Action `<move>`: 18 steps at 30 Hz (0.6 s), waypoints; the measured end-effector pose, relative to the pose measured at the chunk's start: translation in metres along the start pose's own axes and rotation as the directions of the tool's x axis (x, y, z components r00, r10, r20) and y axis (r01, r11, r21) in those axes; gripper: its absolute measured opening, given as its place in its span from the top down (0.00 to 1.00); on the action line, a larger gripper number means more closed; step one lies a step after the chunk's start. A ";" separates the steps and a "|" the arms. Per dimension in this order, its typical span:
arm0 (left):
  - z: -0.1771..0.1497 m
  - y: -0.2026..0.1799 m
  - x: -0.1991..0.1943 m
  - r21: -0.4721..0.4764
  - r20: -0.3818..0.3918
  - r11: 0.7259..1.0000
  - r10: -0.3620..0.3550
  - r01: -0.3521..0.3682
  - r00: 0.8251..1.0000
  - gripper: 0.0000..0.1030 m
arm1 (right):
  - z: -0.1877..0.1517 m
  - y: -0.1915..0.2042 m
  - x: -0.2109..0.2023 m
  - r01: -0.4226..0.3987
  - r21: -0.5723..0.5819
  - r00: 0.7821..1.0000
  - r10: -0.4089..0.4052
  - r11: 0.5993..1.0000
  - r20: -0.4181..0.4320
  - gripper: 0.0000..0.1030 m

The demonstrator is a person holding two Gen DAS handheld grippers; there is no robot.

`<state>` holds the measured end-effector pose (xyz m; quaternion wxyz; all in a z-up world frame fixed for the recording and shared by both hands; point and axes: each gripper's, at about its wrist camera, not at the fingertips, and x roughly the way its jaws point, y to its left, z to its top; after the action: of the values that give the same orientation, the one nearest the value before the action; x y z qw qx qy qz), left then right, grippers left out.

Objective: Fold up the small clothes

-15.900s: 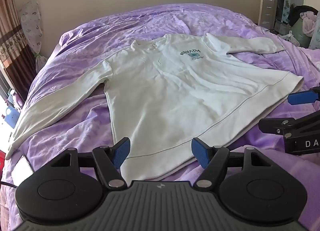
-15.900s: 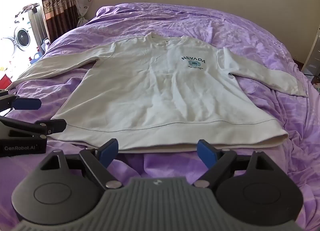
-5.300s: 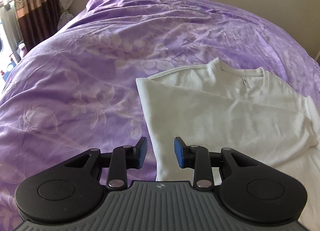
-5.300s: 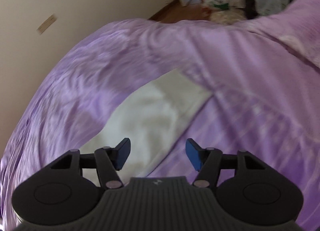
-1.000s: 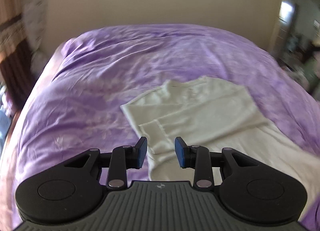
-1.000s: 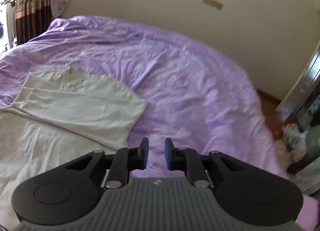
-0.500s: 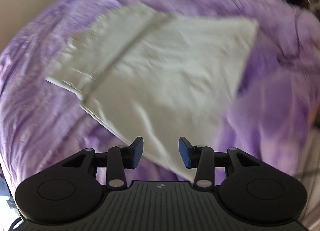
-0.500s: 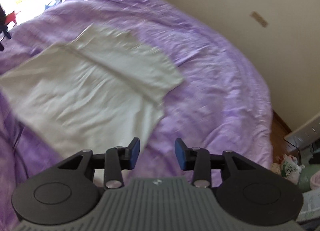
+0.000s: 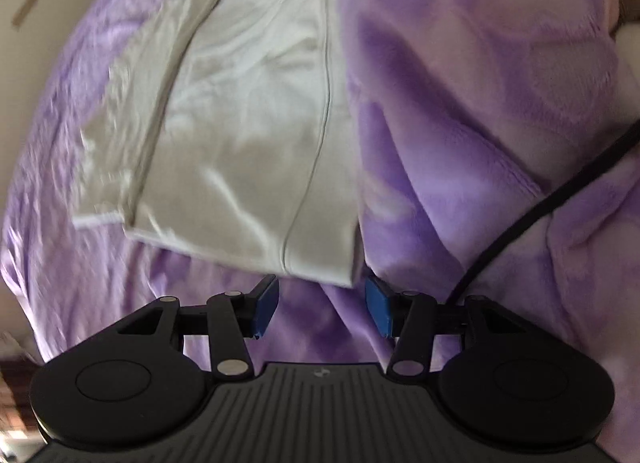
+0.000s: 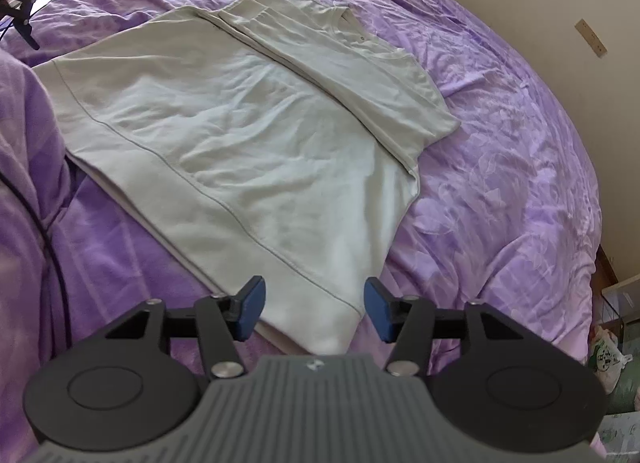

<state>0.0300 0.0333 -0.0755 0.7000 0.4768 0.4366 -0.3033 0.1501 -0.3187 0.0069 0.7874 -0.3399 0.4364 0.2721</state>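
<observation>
Lying flat on the purple bedspread (image 10: 520,143), the cream sweatshirt (image 10: 224,135) has both sleeves already folded in across its upper part, so it reads as a rough rectangle with the ribbed hem nearest the cameras. In the right wrist view the right gripper (image 10: 312,309) hangs over the hem's right corner, its jaws opening, the corner of cloth lying between the blue pads but not pinched. In the left wrist view, which is motion-blurred, the left gripper (image 9: 320,303) sits just short of the hem's other corner; its jaws are opening too, with only bedspread between them and the cloth edge just beyond the tips. A black cable (image 9: 520,223) crosses the fleecy purple fabric to that gripper's right.

The step in hand looks like the lengthwise fold: taking the hem at both corners to carry it up toward the collar. The next move calls for each gripper to settle onto its corner, close through both layers of the hem, then lift and travel together so the fold line stays straight.

Compared with a second ago, both cameras have swung from looking across the bed at the collar end to looking steeply down at the hem, and both pairs of jaws have gone from nearly closed to well apart.
</observation>
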 end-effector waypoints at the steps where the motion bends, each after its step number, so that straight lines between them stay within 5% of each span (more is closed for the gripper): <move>1: 0.001 -0.003 0.002 0.023 0.007 1.000 0.012 -0.013 1.000 0.43 | 0.000 -0.001 0.002 0.000 0.004 1.000 0.000 1.000 -0.005 0.50; 8: 0.011 -0.014 0.016 0.139 0.047 0.989 0.051 -0.057 0.998 0.44 | -0.006 -0.001 0.009 -0.013 -0.020 0.999 0.013 1.000 -0.031 0.50; 10: 0.012 -0.013 0.017 0.125 0.040 0.992 0.024 -0.029 0.999 0.68 | -0.009 0.003 0.008 -0.017 -0.060 0.999 0.015 0.998 -0.033 0.50; 12: 0.010 -0.011 0.014 0.098 0.052 0.995 -0.001 -0.004 0.999 0.81 | -0.011 0.009 0.006 -0.020 -0.118 0.999 0.015 0.993 -0.039 0.49; 18: 0.009 0.015 -0.004 -0.080 0.113 0.997 -0.003 0.012 0.994 0.93 | -0.018 0.036 0.005 -0.017 -0.323 0.999 0.000 0.946 -0.053 0.47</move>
<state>0.0439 0.0304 -0.0640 0.7412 0.4286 0.4101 -0.3142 0.1170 -0.3096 -0.0156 0.7082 -0.4695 0.4076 0.3345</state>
